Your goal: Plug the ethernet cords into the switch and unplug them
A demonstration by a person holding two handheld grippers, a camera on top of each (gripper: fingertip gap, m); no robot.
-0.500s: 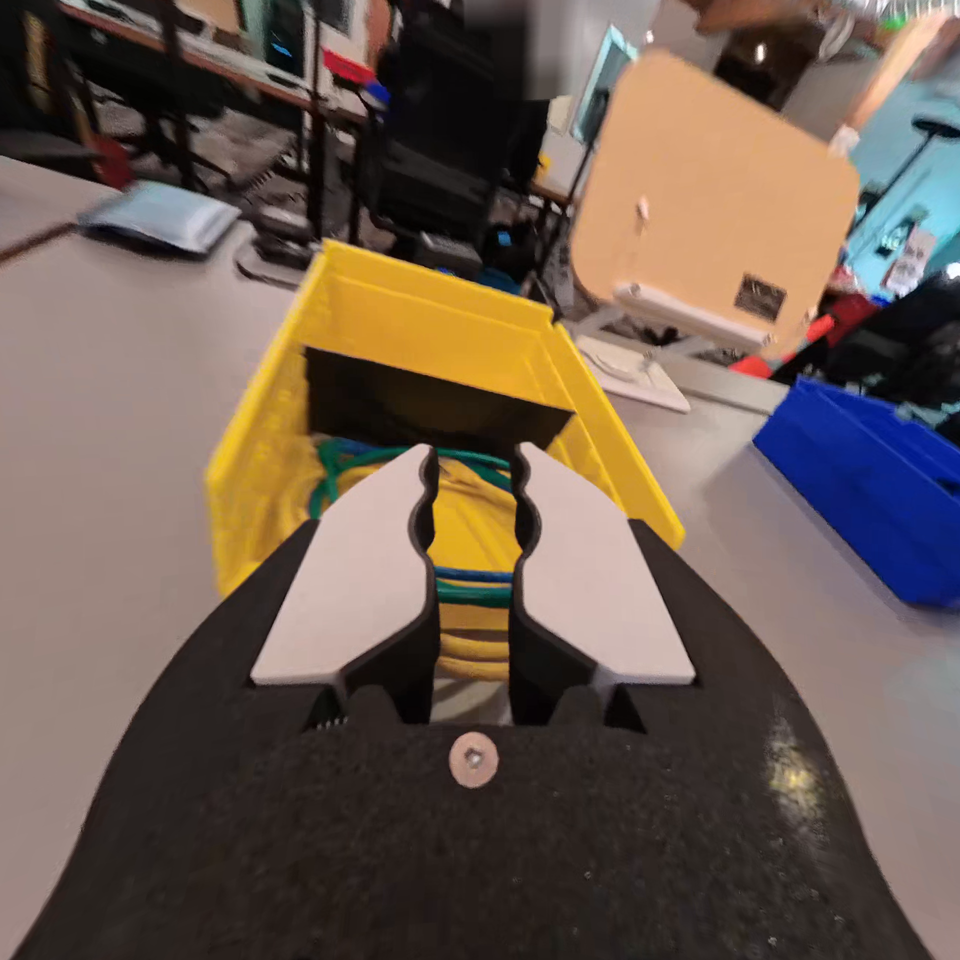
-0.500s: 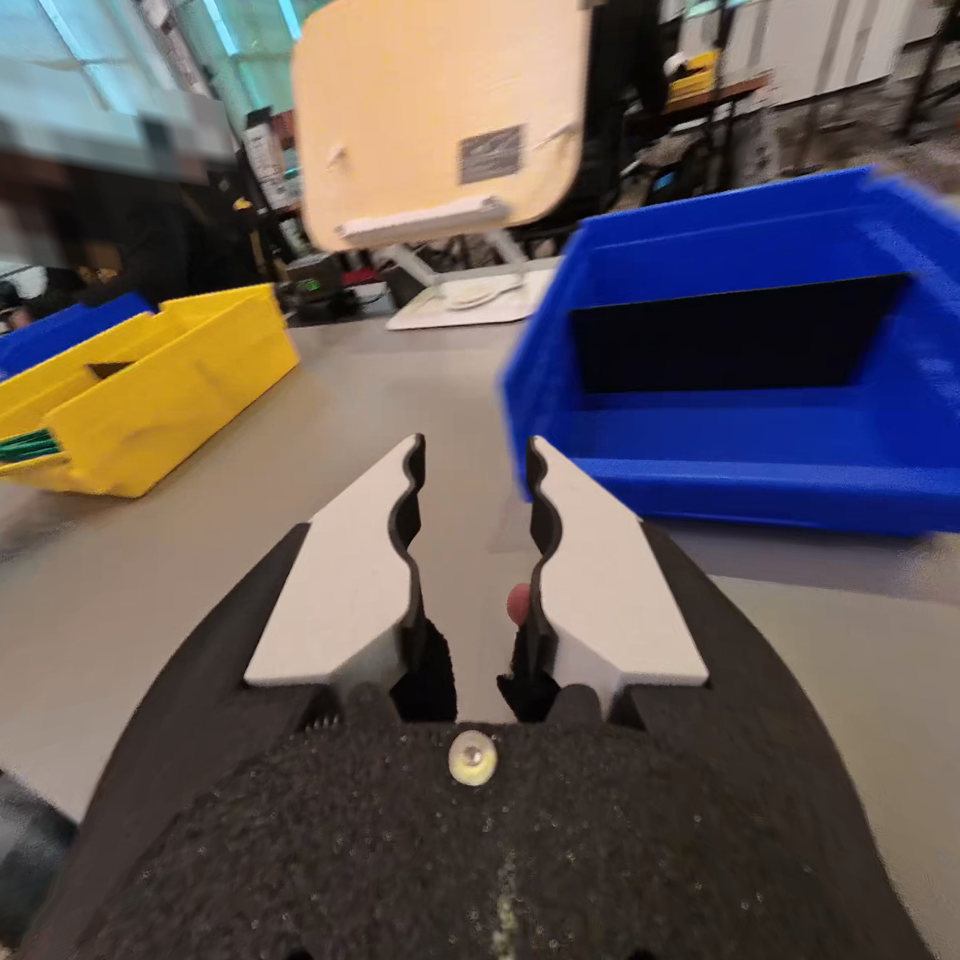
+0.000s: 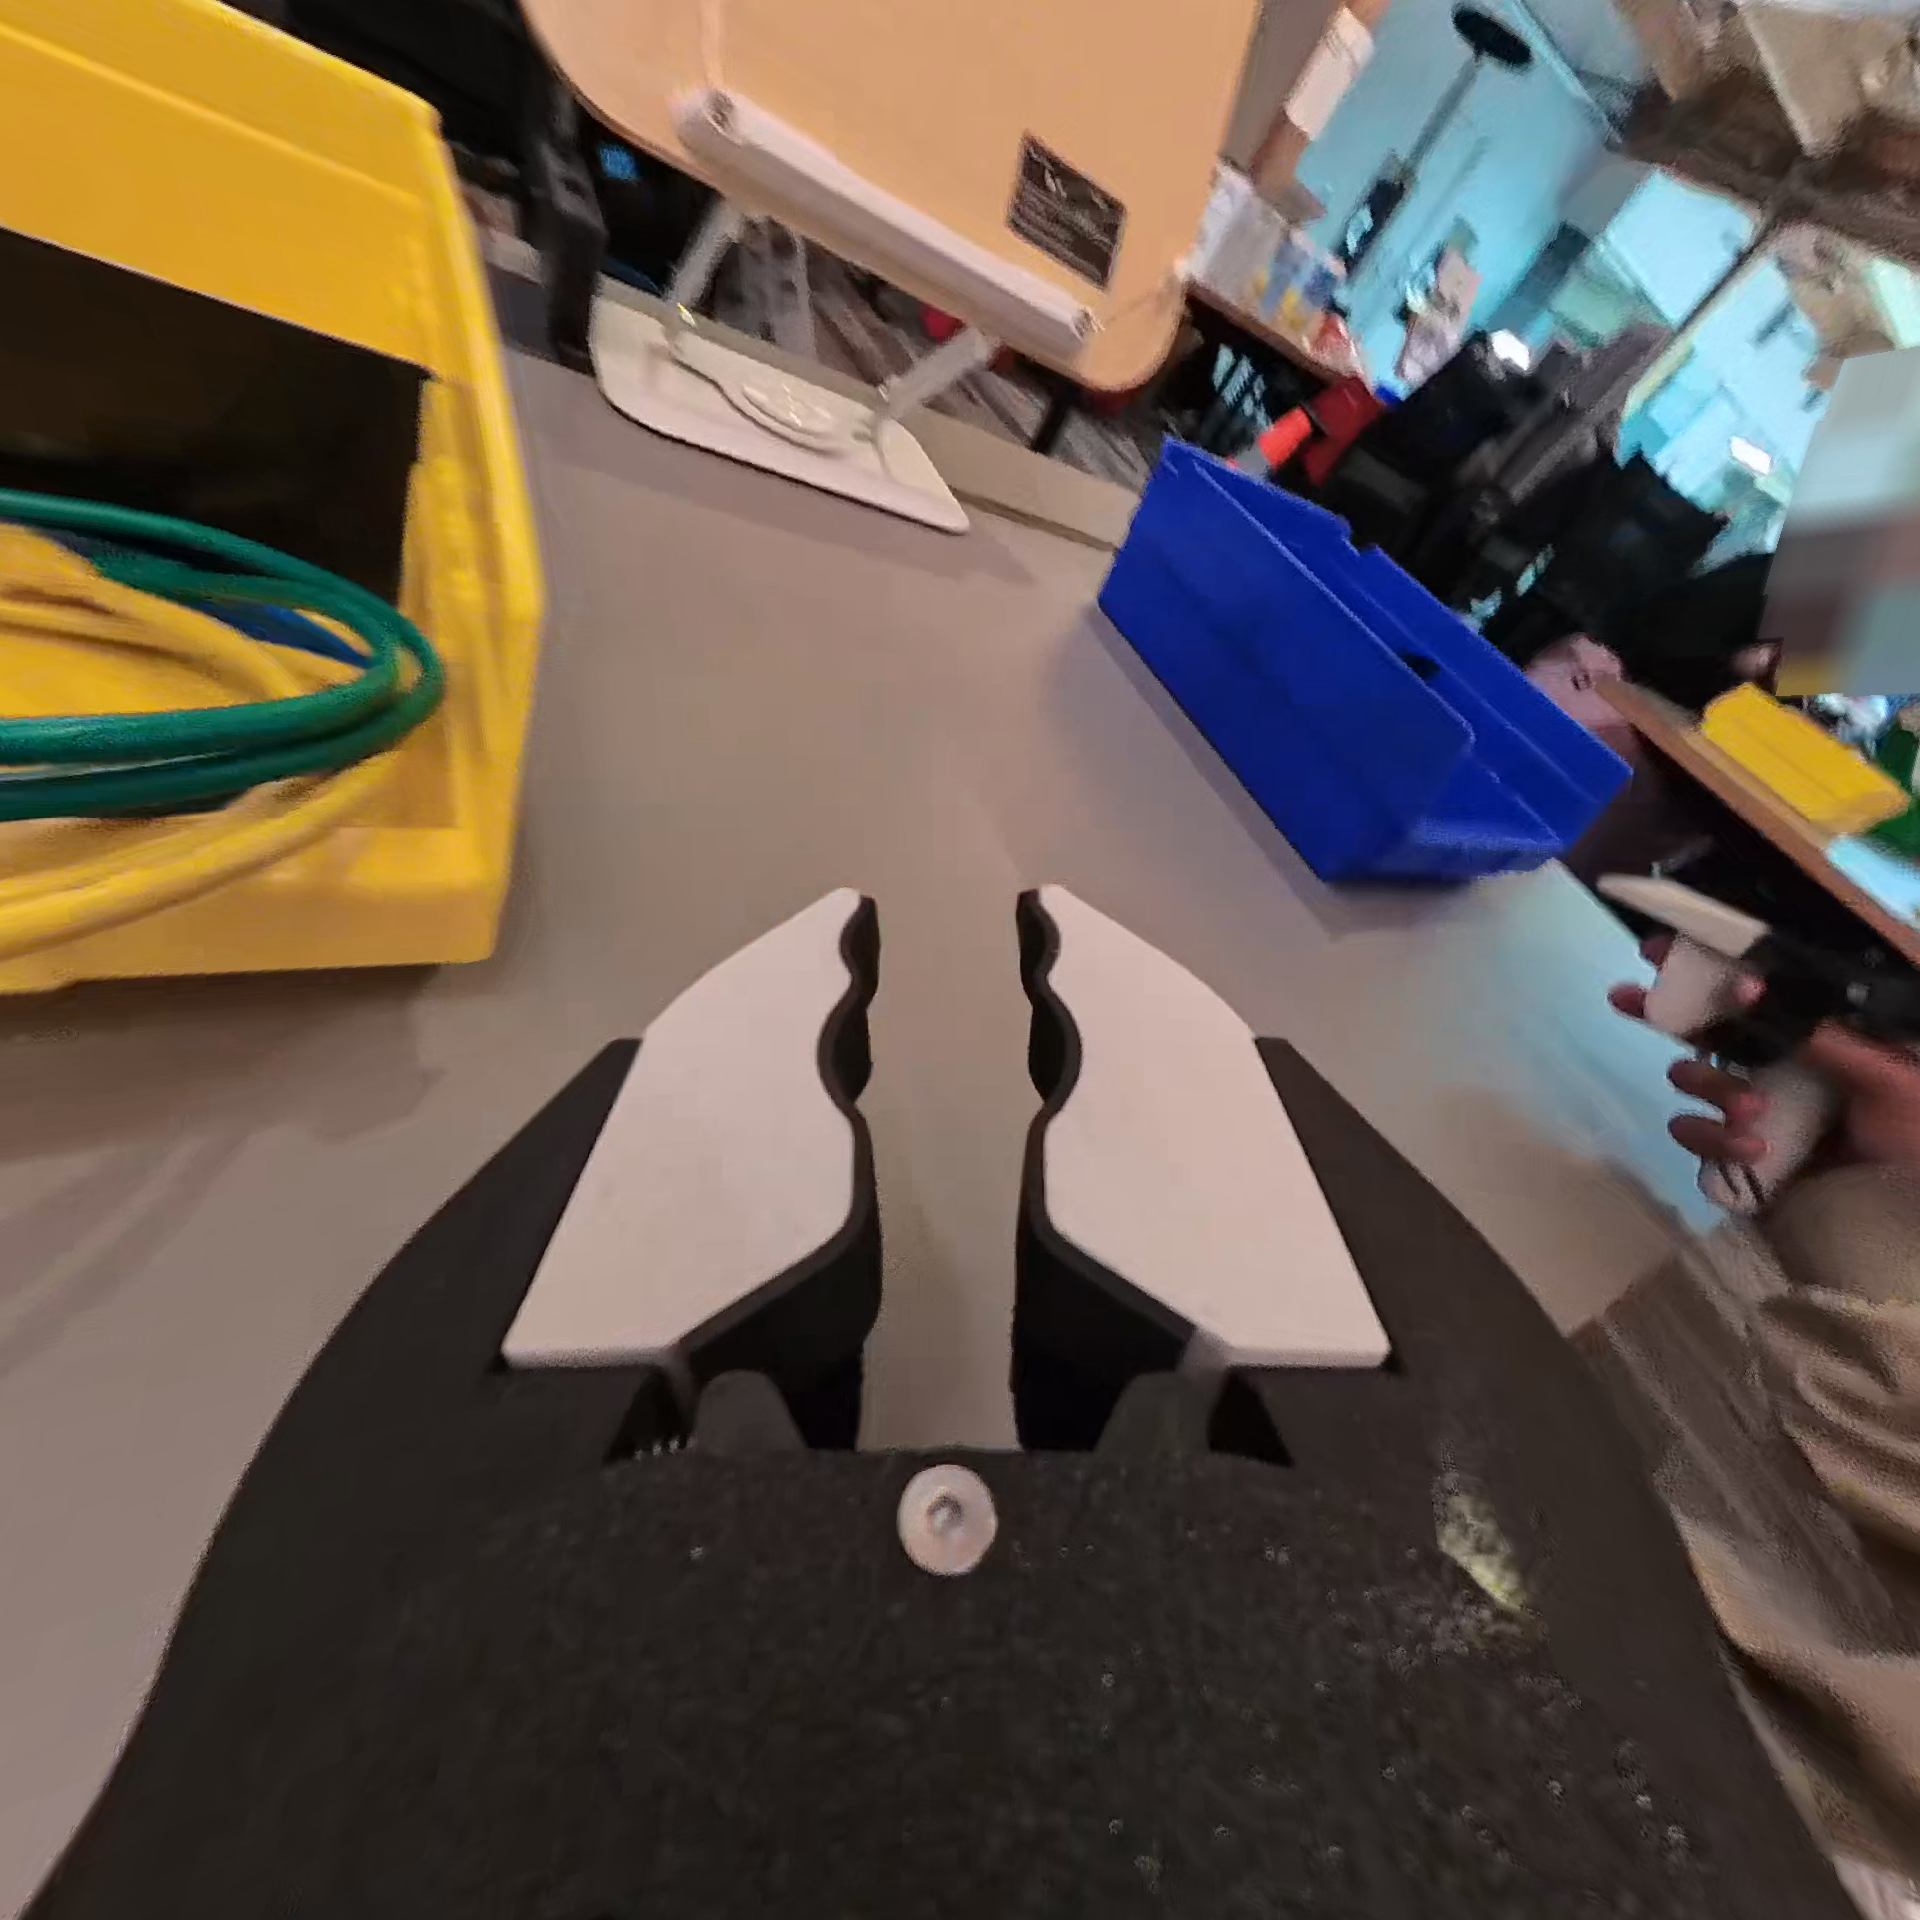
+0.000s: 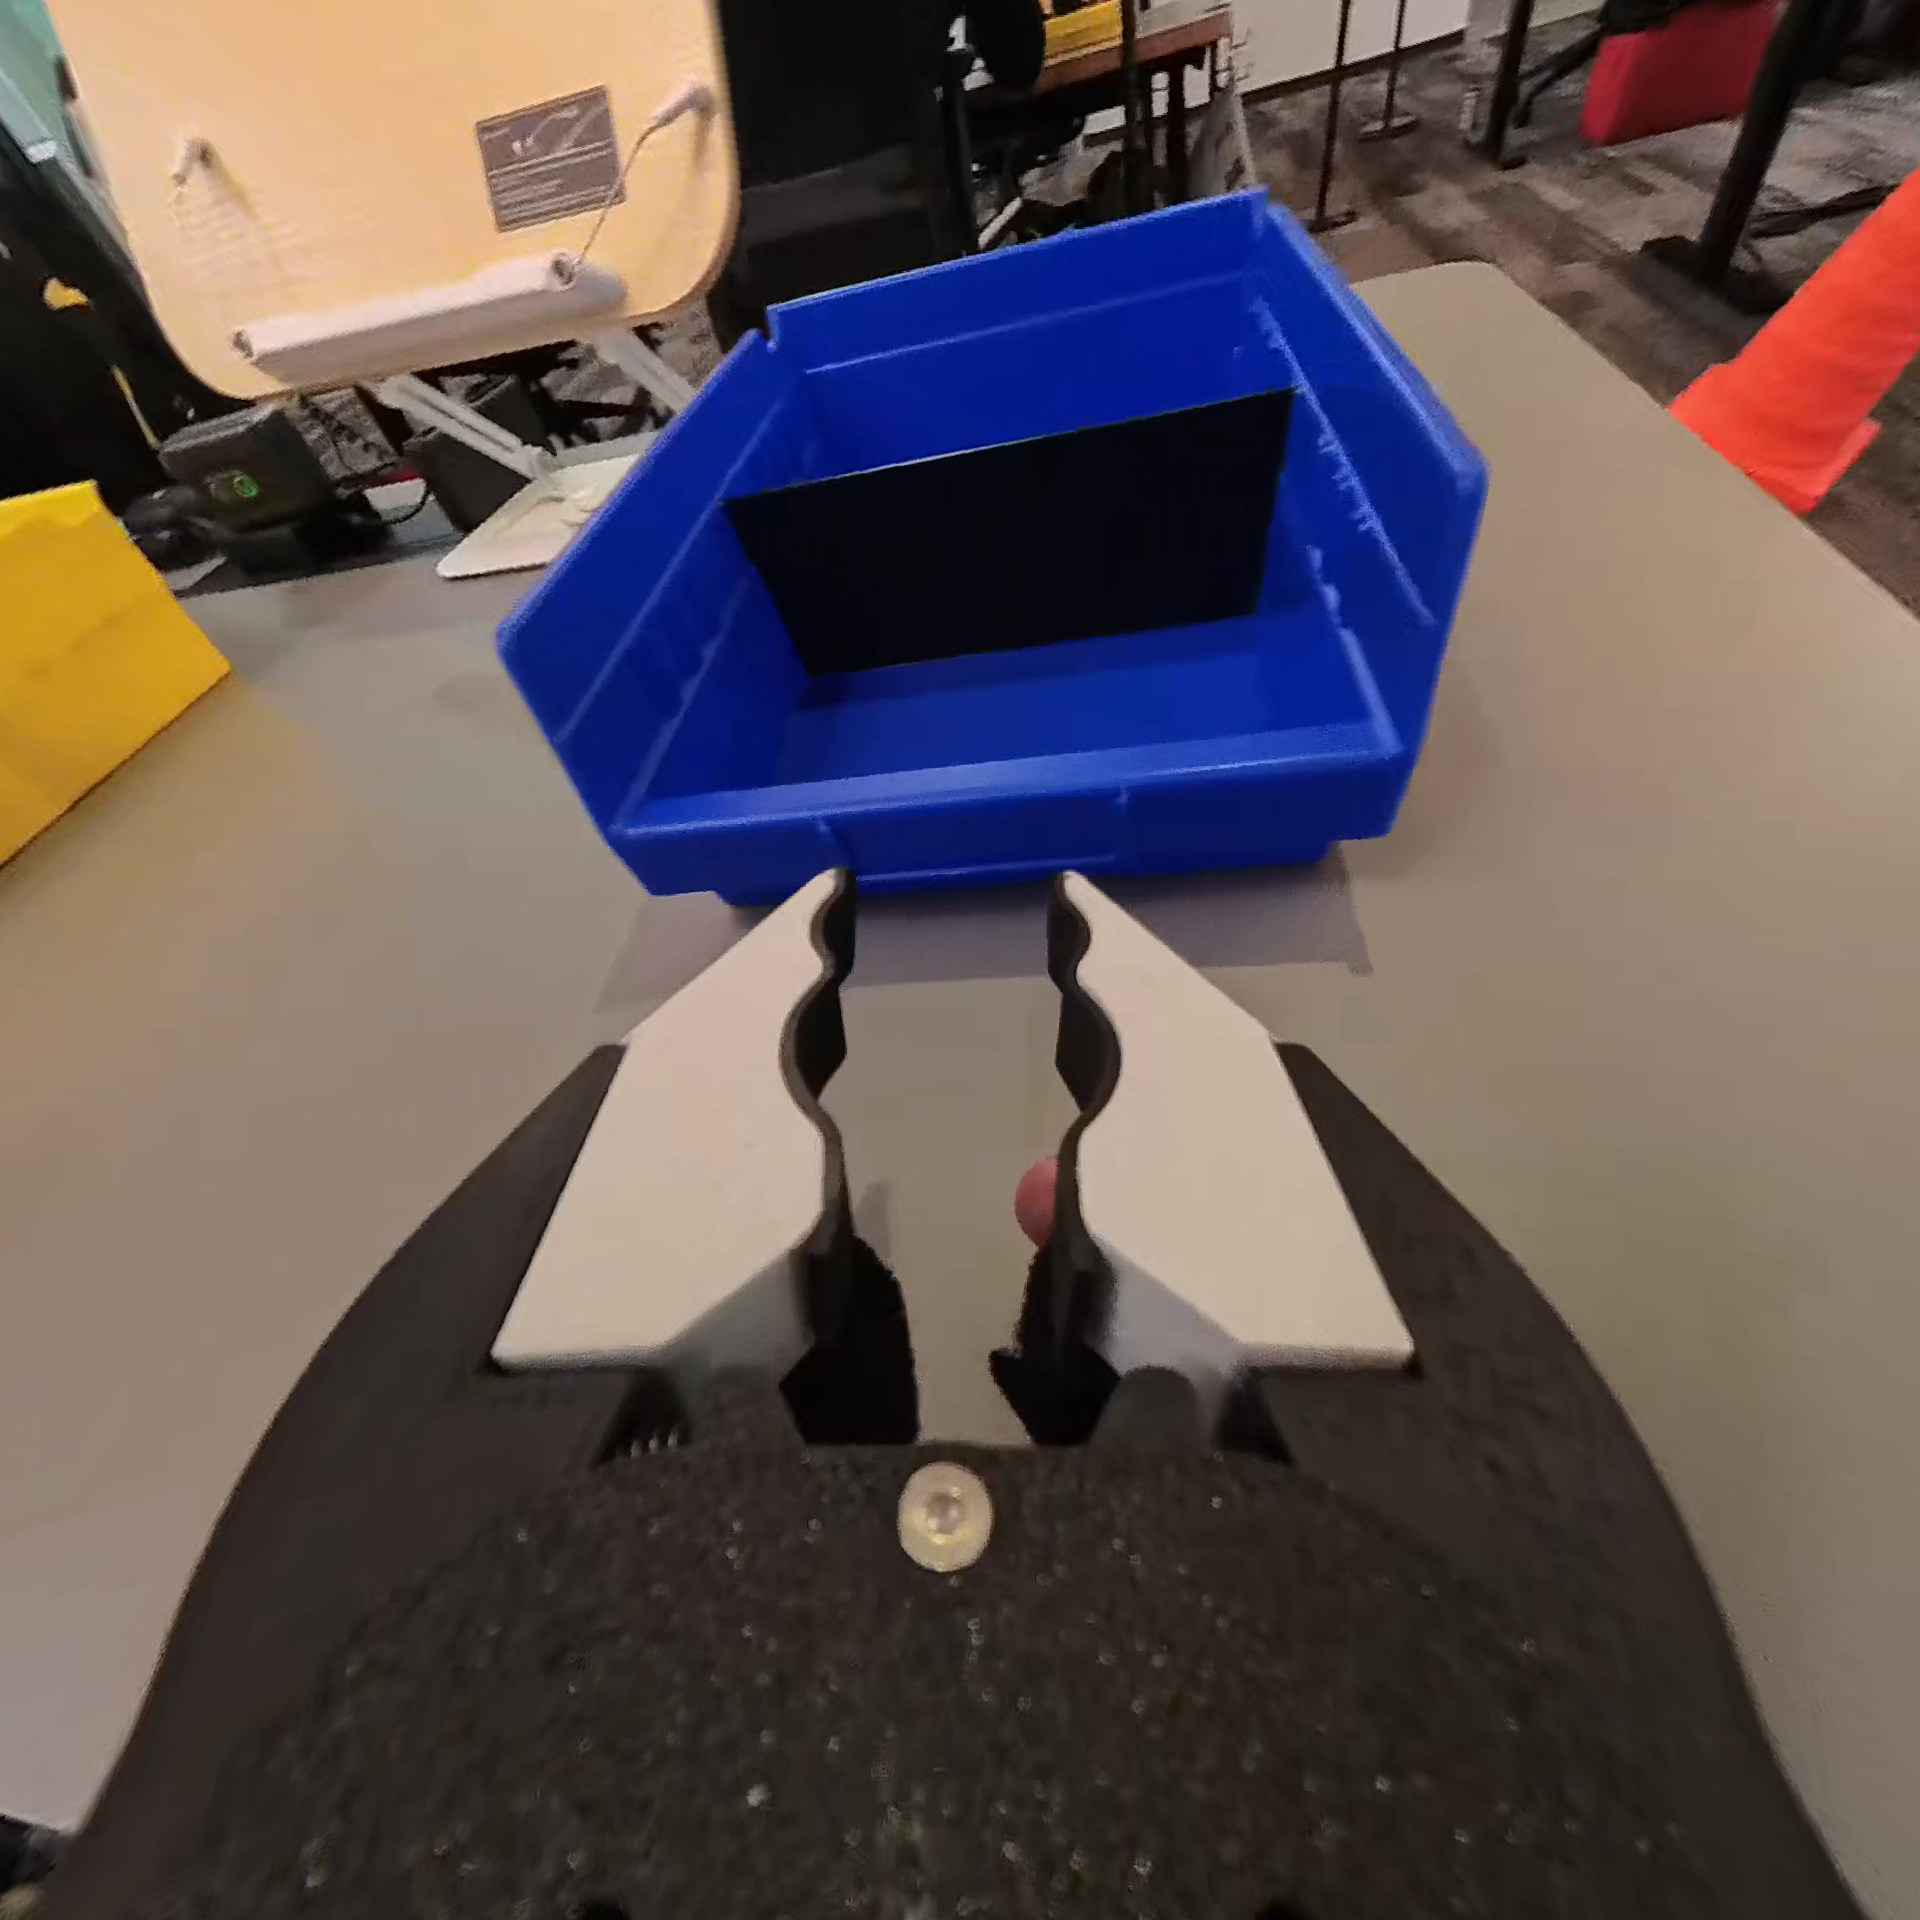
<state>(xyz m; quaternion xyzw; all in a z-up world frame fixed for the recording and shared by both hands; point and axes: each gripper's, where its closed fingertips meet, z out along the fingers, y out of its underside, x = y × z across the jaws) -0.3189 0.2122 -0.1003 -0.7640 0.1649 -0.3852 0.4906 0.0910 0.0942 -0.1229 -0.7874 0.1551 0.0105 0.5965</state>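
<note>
Left gripper (image 3: 945,904): jaws spread w/ a clear gap, nothing between them; hangs over bare grey table (image 3: 790,707); grey finger pads on black body.

Right gripper (image 4: 948,894): jaws spread, nothing held; tips just short of blue bin's front lip; small reddish round bit (image 4: 1037,1195) shows at inner edge of its right finger, cannot tell what it is.

Ethernet cords (image 3: 208,717): green, yellow and a bit of blue, coiled in yellow bin (image 3: 457,520); one green loop bulges toward the bin's near side; not in either gripper; bin sits ahead-left of left gripper, apart from it; same bin's corner shows at left edge of right wrist view (image 4: 94,644).

Switch: not seen in either view.

Blue bin (image 4: 1039,810): on table straight ahead of right gripper; open front faces it; black divider panel (image 4: 1018,530) upright across the inside; front section holds nothing visible; in left wrist view same bin (image 3: 1320,686) lies ahead-right, well apart from yellow bin.

Other items: tan board (image 4: 395,156) w/ dark label, tilted on white stand beyond table's far edge; orange cone (image 4: 1808,364) off table's right side; person's hand (image 3: 1766,1101) on the other gripper's handle at right edge of left wrist view; background blurred.
</note>
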